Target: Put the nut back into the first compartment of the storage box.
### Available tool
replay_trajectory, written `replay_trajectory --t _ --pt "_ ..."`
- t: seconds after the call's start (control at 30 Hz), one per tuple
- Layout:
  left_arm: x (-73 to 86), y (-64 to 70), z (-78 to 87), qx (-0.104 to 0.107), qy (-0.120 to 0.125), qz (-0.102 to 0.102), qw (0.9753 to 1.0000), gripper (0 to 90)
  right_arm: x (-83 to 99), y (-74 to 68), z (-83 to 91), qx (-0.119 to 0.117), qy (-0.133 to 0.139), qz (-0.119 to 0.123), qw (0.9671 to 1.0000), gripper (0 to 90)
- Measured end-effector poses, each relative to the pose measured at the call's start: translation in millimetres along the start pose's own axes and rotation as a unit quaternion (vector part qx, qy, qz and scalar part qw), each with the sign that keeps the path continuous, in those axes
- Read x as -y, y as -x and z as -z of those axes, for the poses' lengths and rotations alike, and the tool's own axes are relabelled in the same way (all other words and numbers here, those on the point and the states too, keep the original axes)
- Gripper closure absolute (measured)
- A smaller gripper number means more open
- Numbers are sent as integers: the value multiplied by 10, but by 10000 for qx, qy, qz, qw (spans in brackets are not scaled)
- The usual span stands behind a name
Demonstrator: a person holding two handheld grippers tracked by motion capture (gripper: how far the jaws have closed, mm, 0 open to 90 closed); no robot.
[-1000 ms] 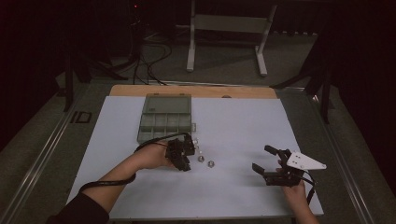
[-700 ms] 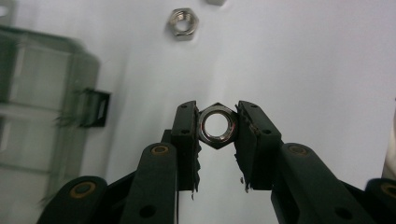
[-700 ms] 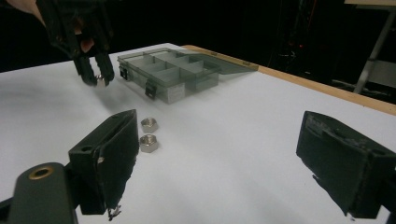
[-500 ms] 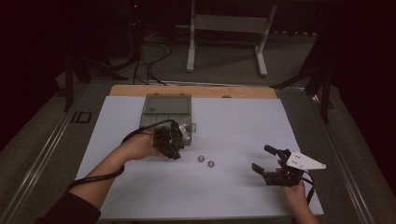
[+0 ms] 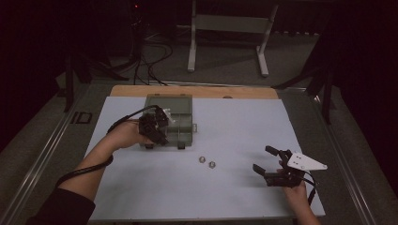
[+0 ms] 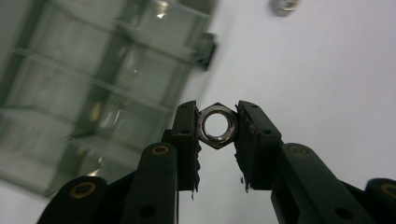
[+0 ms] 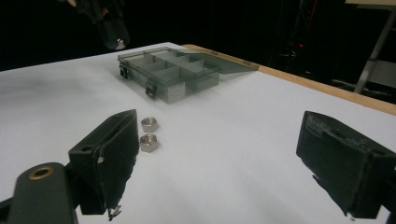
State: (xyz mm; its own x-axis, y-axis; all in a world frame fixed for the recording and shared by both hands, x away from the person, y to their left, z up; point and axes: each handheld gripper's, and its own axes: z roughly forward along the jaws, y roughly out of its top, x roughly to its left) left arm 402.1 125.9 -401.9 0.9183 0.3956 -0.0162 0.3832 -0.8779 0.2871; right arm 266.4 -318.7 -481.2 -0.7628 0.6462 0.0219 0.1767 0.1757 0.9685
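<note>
High view shows your left gripper point(image 5: 157, 127) over the near edge of the green box point(image 5: 180, 105), and your right gripper point(image 5: 272, 165) waiting low on the right with its jaws wide apart and nothing between them. Your left jaws are squeezed on a nut point(image 6: 216, 125) — a shiny metal ring with six flat sides and a round hole, pinched by two flat sides. It hangs in the air just beside the box, not inside yet. The box is see-through plastic, split into little square rooms by thin walls, with dark clips on its front. Two more nuts point(image 5: 206, 161) lie close together on the smooth white table point(image 5: 244, 122), well apart from the box. So I think one nut is almost put away, and two are left to pick up.
</note>
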Motion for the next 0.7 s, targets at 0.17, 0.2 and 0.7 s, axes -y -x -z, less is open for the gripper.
replay_trajectory --t 0.17,0.2,0.7 --pt "66 -169 59 -241 -3 307 9992 711 2 -3 -8 -12 -13 -6 10000 132" --pt "77 -204 67 -291 5 365 9989 711 0 -3 -7 -9 -4 4 10000 132" --pt "193 -667 12 -509 138 1449 9880 711 1 -3 -10 -31 -9 -11 10000 133"
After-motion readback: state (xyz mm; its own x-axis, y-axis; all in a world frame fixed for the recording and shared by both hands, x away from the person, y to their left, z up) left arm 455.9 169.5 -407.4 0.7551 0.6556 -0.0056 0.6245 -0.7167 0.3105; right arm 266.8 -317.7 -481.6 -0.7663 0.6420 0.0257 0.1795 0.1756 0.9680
